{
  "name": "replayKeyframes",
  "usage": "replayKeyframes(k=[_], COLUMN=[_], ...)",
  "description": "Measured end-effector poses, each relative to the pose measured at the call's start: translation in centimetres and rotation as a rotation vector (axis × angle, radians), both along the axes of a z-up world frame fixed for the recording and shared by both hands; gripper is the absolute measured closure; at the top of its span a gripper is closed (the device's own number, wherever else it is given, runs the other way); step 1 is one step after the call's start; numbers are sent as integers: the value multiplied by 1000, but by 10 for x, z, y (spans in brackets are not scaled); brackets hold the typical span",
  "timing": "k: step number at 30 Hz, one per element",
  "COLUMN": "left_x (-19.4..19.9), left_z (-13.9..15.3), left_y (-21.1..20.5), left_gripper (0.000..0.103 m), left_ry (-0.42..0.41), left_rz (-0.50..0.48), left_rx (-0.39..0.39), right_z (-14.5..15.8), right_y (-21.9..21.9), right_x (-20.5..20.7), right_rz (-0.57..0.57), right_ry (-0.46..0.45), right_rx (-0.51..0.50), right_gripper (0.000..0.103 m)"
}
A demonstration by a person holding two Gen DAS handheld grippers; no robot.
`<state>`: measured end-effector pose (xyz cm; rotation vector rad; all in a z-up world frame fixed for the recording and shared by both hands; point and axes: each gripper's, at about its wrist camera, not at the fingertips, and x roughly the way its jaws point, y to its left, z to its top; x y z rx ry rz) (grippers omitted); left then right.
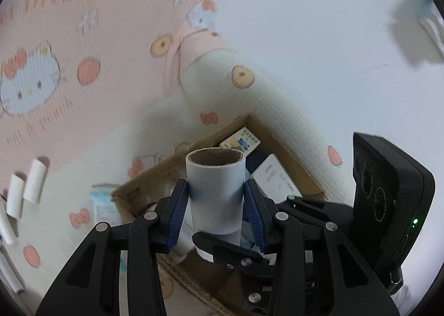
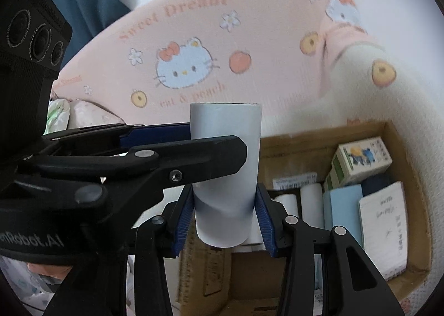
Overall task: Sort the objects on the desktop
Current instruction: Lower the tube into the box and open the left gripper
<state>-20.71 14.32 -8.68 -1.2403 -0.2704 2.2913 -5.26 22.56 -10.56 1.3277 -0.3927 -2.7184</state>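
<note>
1. Left gripper (image 1: 216,202) is clamping a white paper roll (image 1: 215,194) with a brown cardboard core; both blue pads are pressing on its sides
2. Right gripper (image 2: 226,219) is clamping the same roll (image 2: 226,171) lower down, its pads tight on the wall; in the right wrist view the left gripper's fingers are crossing the roll from the side
3. The roll is standing upright between the two claws, hanging above the near edge of the open cardboard box (image 2: 388,133), not yet inside it
4. The box is sitting on a pink and cream cartoon-cat blanket (image 2: 194,38) and is already holding white rolls (image 2: 312,202), a printed carton (image 2: 363,160), a light blue pack (image 2: 342,207) and a white pack (image 2: 384,230)
5. Left to sort, as I judge it: the held roll, plus several white rolls (image 1: 34,181) and a small pale blue packet (image 1: 104,205) lying on the blanket outside the box; sorting is looking roughly midway
</note>
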Motion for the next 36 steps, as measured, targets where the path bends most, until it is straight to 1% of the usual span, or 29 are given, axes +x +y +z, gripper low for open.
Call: replayKeyframes(k=[1,4,6,9,11,12,14,16,19,21,24,26,27,28,30,31,32,33,34,35,36], left_x=[-6,-20,-28,-36,-40,-42,-48,-51,-54,-56,-57,-57,-58,-57,-55,-55,-55,-55,-55,-55,-56], left_z=[-5,-24,-38,-54,-62,-68,-82,-90,-98,-103,-106,-104,-103,-100,-95,-93,-92,-91,-91,-92,-92], left_y=[3,11,18,26,28,29,29,29,29,27,25,30,36,38,41,39,37,34,31,27,23], left_gripper=[57,57,57,57,57,57,57,57,57,57,57,58,58,58,58,58,58,63,70,80,85], left_ry=[-29,-111,-164,-219,-241,-264,-323,-350,-376,-397,-406,-391,-362,-333,-274,-254,-249,-250,-252,-256,-262], left_rz=[9,30,31,30,30,36,57,68,66,78,97,77,62,51,38,39,38,21,18,22,25], left_rx=[6,22,22,17,31,37,47,52,44,30,21,-21,-87,-135,-232,-258,-262,-250,-244,-236,-231], right_z=[-6,-20,-32,-50,-57,-60,-69,-76,-82,-89,-96,-100,-102,-104,-108,-111,-115,-120,-123,-125,-128], right_y=[7,17,25,37,39,40,47,49,47,50,52,52,52,53,52,51,51,50,50,49,46], right_x=[-2,-6,-10,-15,-16,-17,-19,-23,-27,-30,-34,-39,-41,-42,-45,-46,-47,-49,-51,-52,-55], right_rz=[-8,-17,-23,-26,-28,-30,-42,-48,-34,-31,-20,-19,-19,-20,-13,-10,-7,-3,-1,4,14], right_ry=[-17,-50,-89,-162,-178,-185,-220,-262,-283,-310,-319,-340,-352,-365,-380,-394,-408,-426,-441,-452,-468], right_rx=[-25,-30,-40,-73,-57,-52,-77,-77,-39,-73,-103,-111,-109,-132,-132,-115,-105,-107,-122,-120,-103], right_gripper=[62,62,62,62,62,62,62,62,62,62,62,62,62,62,62,62,62,62,62,62,62])
